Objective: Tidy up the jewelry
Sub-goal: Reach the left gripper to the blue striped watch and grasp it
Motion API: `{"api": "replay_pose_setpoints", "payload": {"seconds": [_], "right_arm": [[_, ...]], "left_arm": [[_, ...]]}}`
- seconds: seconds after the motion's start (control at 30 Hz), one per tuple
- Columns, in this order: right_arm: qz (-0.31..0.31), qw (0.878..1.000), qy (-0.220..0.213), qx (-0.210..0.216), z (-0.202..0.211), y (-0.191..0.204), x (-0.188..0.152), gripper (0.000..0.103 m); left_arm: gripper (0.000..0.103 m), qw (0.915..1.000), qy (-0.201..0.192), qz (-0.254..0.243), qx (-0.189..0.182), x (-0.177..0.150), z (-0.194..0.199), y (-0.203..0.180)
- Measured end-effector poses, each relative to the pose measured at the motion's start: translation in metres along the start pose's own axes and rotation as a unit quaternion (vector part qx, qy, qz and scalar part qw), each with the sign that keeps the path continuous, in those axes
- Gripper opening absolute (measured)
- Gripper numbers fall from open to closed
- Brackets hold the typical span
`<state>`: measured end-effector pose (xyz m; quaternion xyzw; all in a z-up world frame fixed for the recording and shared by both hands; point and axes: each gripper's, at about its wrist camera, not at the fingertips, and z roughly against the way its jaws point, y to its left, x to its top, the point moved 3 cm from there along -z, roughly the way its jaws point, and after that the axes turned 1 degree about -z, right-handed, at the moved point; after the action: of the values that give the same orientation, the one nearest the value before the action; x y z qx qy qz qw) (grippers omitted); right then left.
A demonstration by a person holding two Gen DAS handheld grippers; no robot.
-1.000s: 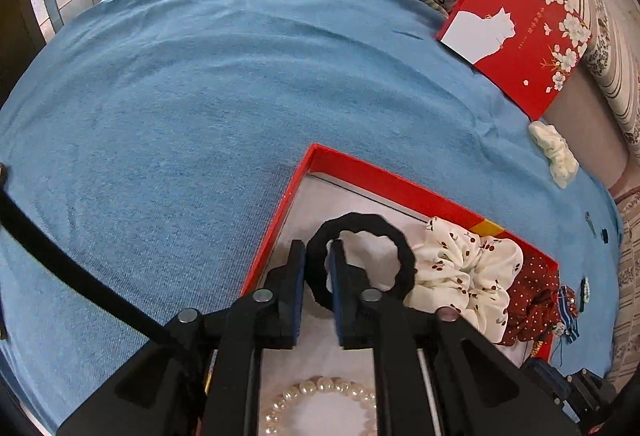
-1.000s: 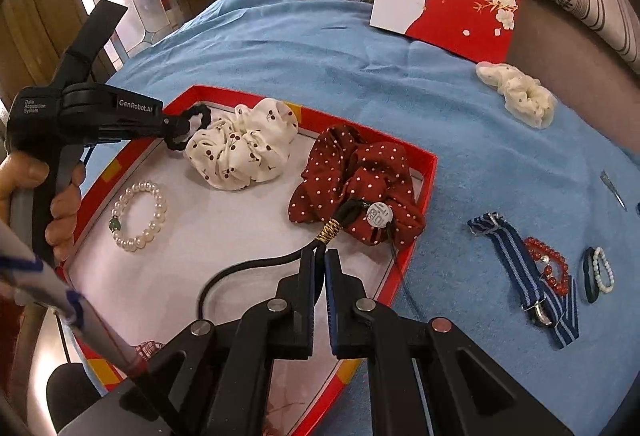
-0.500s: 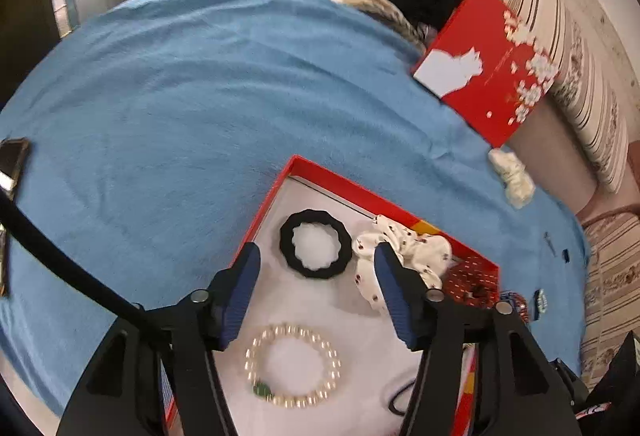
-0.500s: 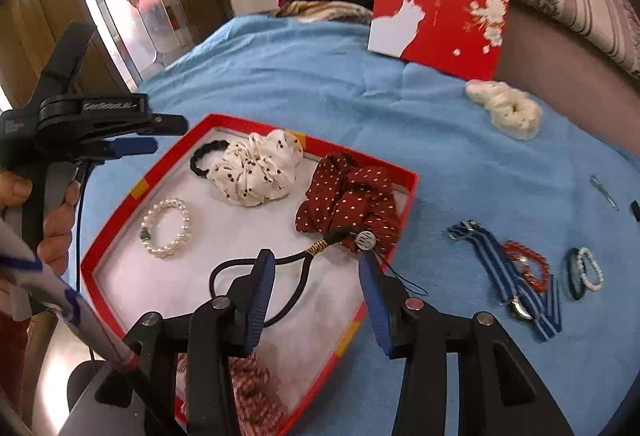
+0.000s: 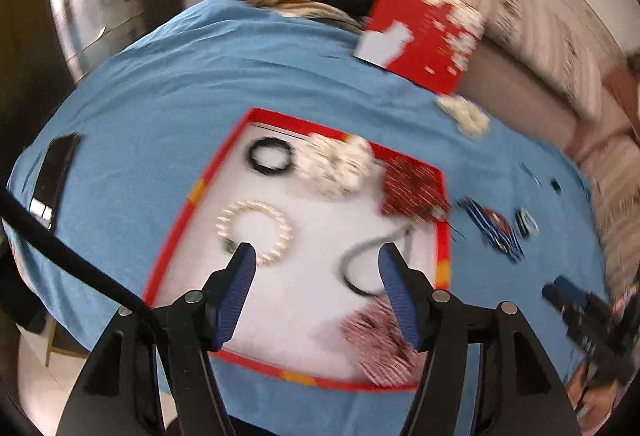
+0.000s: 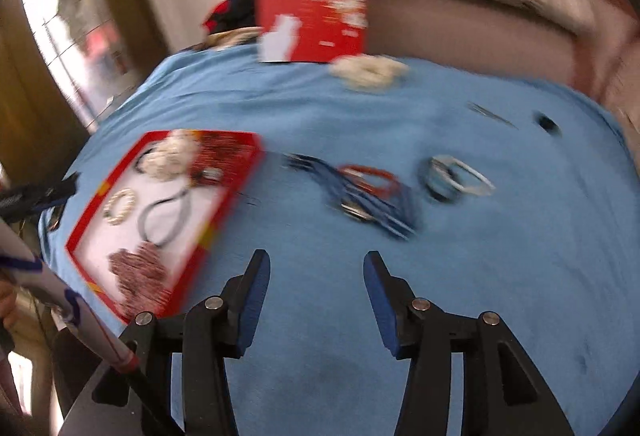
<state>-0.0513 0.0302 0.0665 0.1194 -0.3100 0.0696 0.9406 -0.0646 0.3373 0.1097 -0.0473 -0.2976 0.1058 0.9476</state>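
The left hand-held gripper (image 5: pixel 314 256) hangs spread and empty over the shallow red-rimmed cardboard tray (image 5: pixel 192 198) on the blue cloth-covered bench (image 6: pixel 460 276); the white pearl bracelet (image 5: pixel 255 230) lies near the tray's left edge; the right hand-held gripper (image 6: pixel 316 264), spread too, hovers beside the tray, near the blue striped strap (image 6: pixel 360 192).

Pearl bracelet (image 5: pixel 256 232) and hair tie (image 5: pixel 270 155) inside tray (image 5: pixel 192 196); striped strap (image 6: pixel 360 196) beside it.

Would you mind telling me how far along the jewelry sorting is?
Roughly halfway. The red tray already holds the pearl bracelet, black ring and scrunchies. Both the left claw and right claw are open and empty. The striped strap, red bead bracelet and white scrunchie remain outside.
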Motion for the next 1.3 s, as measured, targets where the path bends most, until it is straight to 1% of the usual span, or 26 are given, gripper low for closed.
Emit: {"api": "replay_pose_setpoints", "payload": {"seconds": [0.1,0.2,0.27,0.37,0.6,0.77,1.0,1.1,1.2,1.3], "right_arm": [[-0.033,0.999,-0.006,-0.019,0.015,-0.038,-0.013,0.053],[-0.059,0.998,-0.011,-0.029,0.027,-0.068,-0.025,0.053],[-0.071,0.997,-0.013,-0.033,0.031,-0.078,-0.031,0.053],[-0.087,0.996,-0.014,-0.032,0.033,-0.093,-0.037,0.053],[-0.099,0.995,-0.014,-0.025,0.026,-0.106,-0.046,0.053],[-0.112,0.993,-0.009,-0.018,0.015,-0.116,-0.049,0.053],[-0.125,0.992,-0.004,-0.006,-0.003,-0.128,-0.044,0.053],[-0.126,0.992,-0.008,-0.005,-0.006,-0.134,-0.040,0.053],[-0.130,0.991,-0.013,-0.002,-0.008,-0.139,-0.036,0.053],[-0.133,0.991,-0.016,0.001,-0.011,-0.143,-0.033,0.053]], "left_arm": [[0.063,0.9997,0.001,-0.022,-0.009,-0.011,0.002,-0.031],[0.063,0.9992,0.009,-0.031,-0.023,-0.021,0.000,-0.058],[0.063,0.9986,0.016,-0.039,-0.033,-0.029,-0.002,-0.078],[0.063,0.9976,0.021,-0.055,-0.037,-0.041,-0.004,-0.105],[0.063,0.9936,0.038,-0.097,-0.042,-0.056,-0.019,-0.153],[0.063,0.9926,0.056,-0.094,-0.052,-0.049,-0.044,-0.166],[0.063,0.9906,0.094,-0.051,-0.085,-0.026,-0.105,-0.187],[0.063,0.9895,0.106,-0.042,-0.089,-0.017,-0.128,-0.201],[0.063,0.9888,0.111,-0.049,-0.087,-0.011,-0.146,-0.218],[0.063,0.9890,0.108,-0.065,-0.077,-0.006,-0.162,-0.238]]}}
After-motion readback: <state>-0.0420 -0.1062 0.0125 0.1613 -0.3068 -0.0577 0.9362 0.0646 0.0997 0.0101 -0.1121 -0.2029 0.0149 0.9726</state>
